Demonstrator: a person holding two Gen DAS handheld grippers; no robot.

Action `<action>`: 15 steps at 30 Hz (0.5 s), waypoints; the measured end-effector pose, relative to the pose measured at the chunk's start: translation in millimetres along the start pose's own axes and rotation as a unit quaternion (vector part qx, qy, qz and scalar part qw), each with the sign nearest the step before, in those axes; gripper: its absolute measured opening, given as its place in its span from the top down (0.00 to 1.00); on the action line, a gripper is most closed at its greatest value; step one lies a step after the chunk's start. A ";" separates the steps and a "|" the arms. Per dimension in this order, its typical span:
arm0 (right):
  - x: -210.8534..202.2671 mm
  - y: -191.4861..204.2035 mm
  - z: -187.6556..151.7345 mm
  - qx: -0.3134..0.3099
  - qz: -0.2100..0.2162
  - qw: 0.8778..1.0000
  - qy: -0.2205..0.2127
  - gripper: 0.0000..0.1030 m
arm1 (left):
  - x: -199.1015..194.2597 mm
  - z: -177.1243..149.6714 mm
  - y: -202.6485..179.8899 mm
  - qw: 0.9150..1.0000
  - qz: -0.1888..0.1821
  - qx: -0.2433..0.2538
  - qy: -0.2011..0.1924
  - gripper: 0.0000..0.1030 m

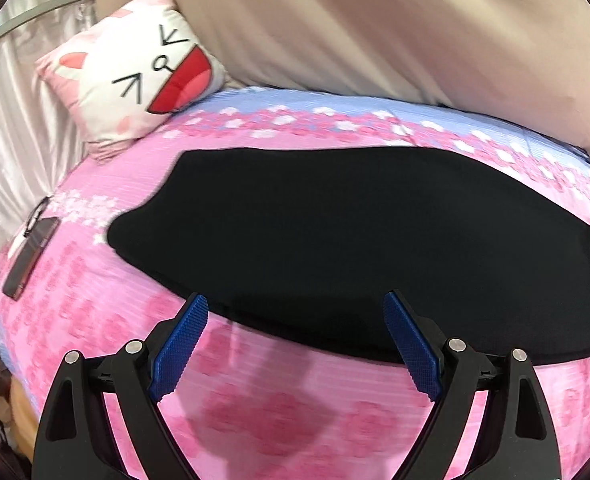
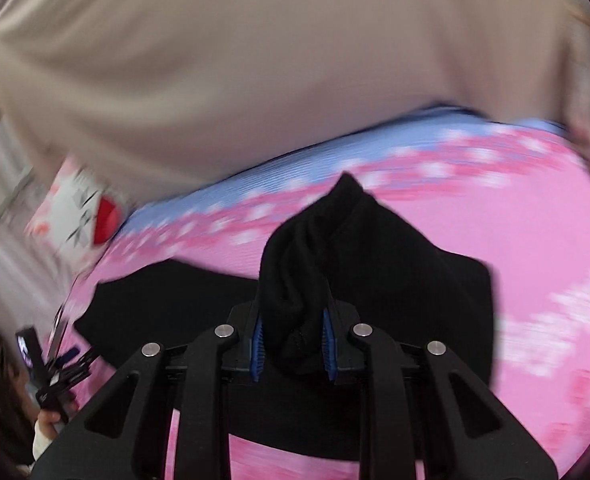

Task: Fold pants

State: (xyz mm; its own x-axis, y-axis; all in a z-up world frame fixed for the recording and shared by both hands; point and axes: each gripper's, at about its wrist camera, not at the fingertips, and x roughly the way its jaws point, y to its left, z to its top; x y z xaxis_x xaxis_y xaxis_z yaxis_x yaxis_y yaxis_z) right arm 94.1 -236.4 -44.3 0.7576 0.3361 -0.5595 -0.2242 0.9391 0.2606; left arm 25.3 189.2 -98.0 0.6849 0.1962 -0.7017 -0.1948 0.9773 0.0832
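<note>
Black pants (image 1: 335,240) lie flat across a pink flowered bed. My left gripper (image 1: 295,308) is open, its blue pads (image 1: 183,344) spread wide, just above the near edge of the pants and holding nothing. In the right wrist view my right gripper (image 2: 293,344) is shut on a bunched end of the black pants (image 2: 315,264), lifted off the bed, with the rest of the pants (image 2: 167,296) trailing flat to the left. The left gripper (image 2: 61,376) shows small at the lower left of that view.
A white and pink cat-face pillow (image 1: 135,76) sits at the head of the bed (image 1: 255,420). A beige curtain (image 1: 375,32) hangs behind the bed. A dark phone with a cord (image 1: 29,256) lies on the bed's left edge.
</note>
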 end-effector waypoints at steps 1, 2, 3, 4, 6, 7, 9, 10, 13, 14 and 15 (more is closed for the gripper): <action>12.1 17.6 -0.9 -0.012 0.010 1.000 0.008 0.79 | 0.0 1.0 8.2 1.000 0.004 0.002 -0.003 0.15; 26.7 36.2 -3.1 -0.025 0.018 0.999 0.019 0.79 | -1.0 1.0 13.3 1.000 0.005 0.001 -0.004 0.15; 47.7 60.2 -6.5 -0.044 0.028 0.998 0.034 0.79 | -1.2 1.7 19.6 1.000 0.006 0.000 -0.006 0.15; 59.1 72.3 -10.9 -0.052 0.034 0.997 0.042 0.79 | -0.9 2.2 26.1 1.000 0.007 0.000 -0.006 0.15; 88.2 99.1 -22.1 -0.067 0.056 0.994 0.071 0.79 | 1.4 4.1 41.1 1.000 0.012 -0.002 -0.007 0.15; 108.5 117.0 -32.3 -0.080 0.061 0.991 0.090 0.79 | 1.7 4.2 46.3 1.000 0.015 -0.003 -0.007 0.15; 124.7 138.6 -51.3 -0.103 0.055 0.987 0.109 0.79 | 4.0 4.6 59.7 1.000 0.023 -0.008 -0.006 0.15; 137.2 149.4 -61.6 -0.119 0.042 0.985 0.118 0.79 | 4.8 4.7 66.1 1.000 0.025 -0.012 -0.005 0.15; 156.0 159.2 -75.0 -0.126 0.034 0.983 0.130 0.79 | 10.3 3.5 87.6 0.999 0.029 -0.031 0.001 0.15; 157.9 161.0 -75.7 -0.126 0.031 0.983 0.128 0.79 | 13.0 2.6 95.4 0.999 0.032 -0.037 0.004 0.15; 158.2 161.6 -74.9 -0.123 0.031 0.984 0.125 0.79 | 15.6 1.8 101.1 0.999 0.035 -0.041 0.006 0.15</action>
State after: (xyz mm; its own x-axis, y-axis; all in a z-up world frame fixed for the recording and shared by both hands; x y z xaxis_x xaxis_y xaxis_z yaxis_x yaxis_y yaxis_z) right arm 131.8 -26.1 -149.6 0.5701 0.3722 -0.7325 -0.4310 0.8945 0.1190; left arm 17.5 291.2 -99.2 0.6586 0.2625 -0.7052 -0.2995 0.9512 0.0744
